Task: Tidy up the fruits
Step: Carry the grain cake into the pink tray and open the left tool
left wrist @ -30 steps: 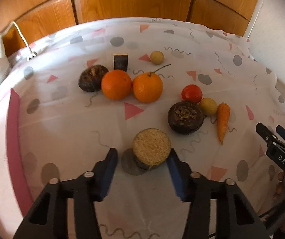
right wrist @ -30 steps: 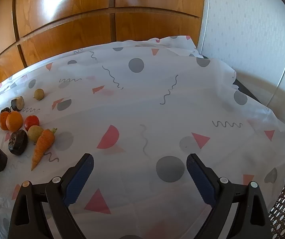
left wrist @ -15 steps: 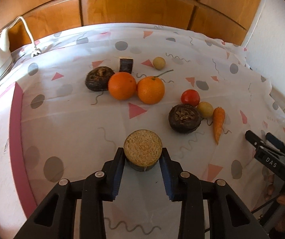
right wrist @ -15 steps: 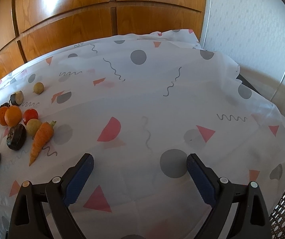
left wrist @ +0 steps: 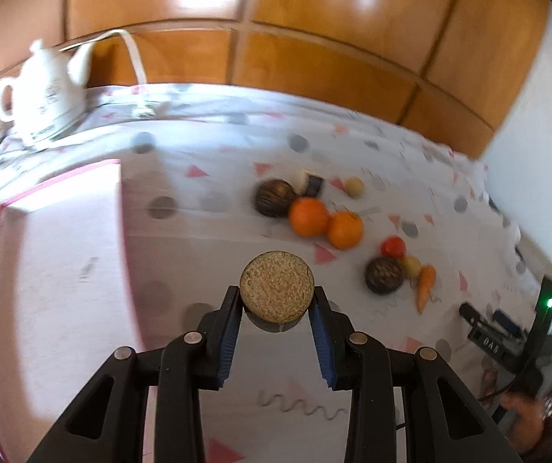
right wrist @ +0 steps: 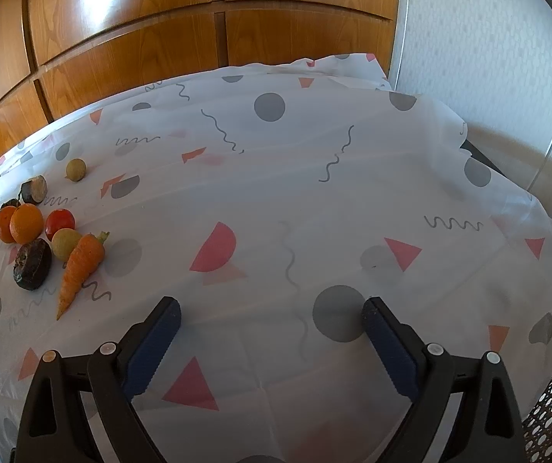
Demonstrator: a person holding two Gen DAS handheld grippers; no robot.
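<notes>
The halved fruit (left wrist: 277, 290), cut face up, sits clamped between the jaws of the left gripper (left wrist: 277, 303), which have just been closing onto its dark rind; it is off the table (left wrist: 206, 366), with nothing under it but cloth. Beyond it lie two oranges (left wrist: 324, 223), a dark round fruit (left wrist: 273, 197), a second dark half (left wrist: 385, 275), a tomato (left wrist: 393, 246), a pale small fruit (left wrist: 411, 265) and a carrot (left wrist: 425, 282), loosely clustered. The right gripper (right wrist: 272, 337) hangs with jaws wide apart, holding nothing, over bare cloth.

To carry well, I would keep the cut face level and the squeeze gentle, since the pads grip only the rim. Where the piece should go is unclear: no bowl or tray shows. The left view is blurred, so the kettle (left wrist: 46, 88) and the pink-edged area (left wrist: 60, 231) at left are hard to read.
</notes>
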